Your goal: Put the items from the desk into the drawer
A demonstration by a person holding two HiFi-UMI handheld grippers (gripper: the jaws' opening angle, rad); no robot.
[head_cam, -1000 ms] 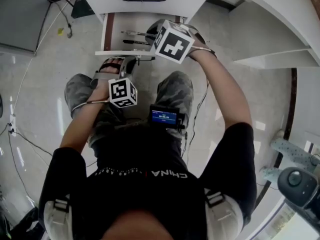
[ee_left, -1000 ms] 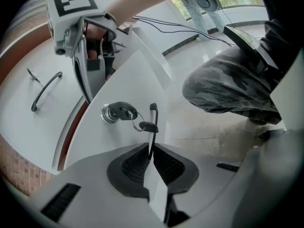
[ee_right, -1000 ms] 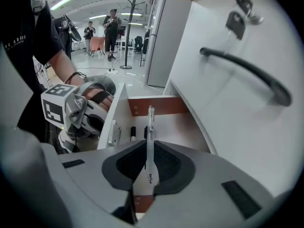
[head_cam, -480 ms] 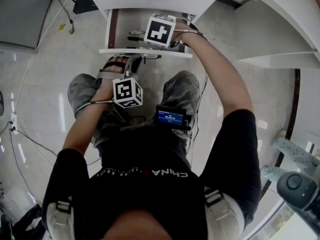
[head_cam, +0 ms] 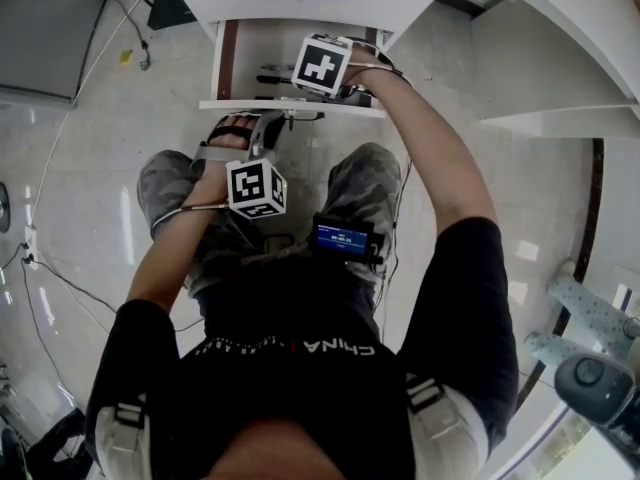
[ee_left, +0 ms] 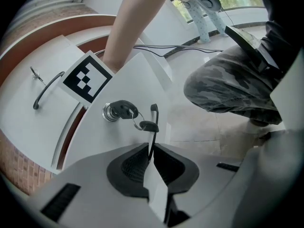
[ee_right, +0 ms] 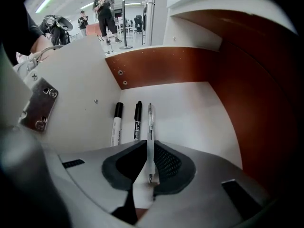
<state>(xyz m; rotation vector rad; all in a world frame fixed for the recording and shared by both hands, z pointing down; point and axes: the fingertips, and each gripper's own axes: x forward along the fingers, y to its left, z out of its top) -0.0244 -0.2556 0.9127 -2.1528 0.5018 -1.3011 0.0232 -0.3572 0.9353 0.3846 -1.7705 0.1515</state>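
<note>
Already well under way, by the look of it. The left gripper (ee_left: 150,148) has its jaws closed on a thin black bar that looks like the handle (ee_left: 154,114) on the drawer's front, just beside the key (ee_left: 122,110) that sits in the front's lock. It seems to be holding the drawer (head_cam: 290,105) open.

Inside the drawer two items already lie flat on its floor, side by side near its left wall: a white marker (ee_right: 116,127) with a black cap and, touching or nearly touching it, a black marker (ee_right: 137,120). I judge those done.

The right gripper (ee_right: 149,146) is down inside the drawer, its jaws clamped on a clear pen (ee_right: 150,122). The pen lies just right of the black marker and parallel to it, low over the floor; whether it already rests there I cannot tell. Letting it go is the step in hand.

The desk top does not show any items in these views, so what else is left, besides shutting the drawer, cannot be judged.
</note>
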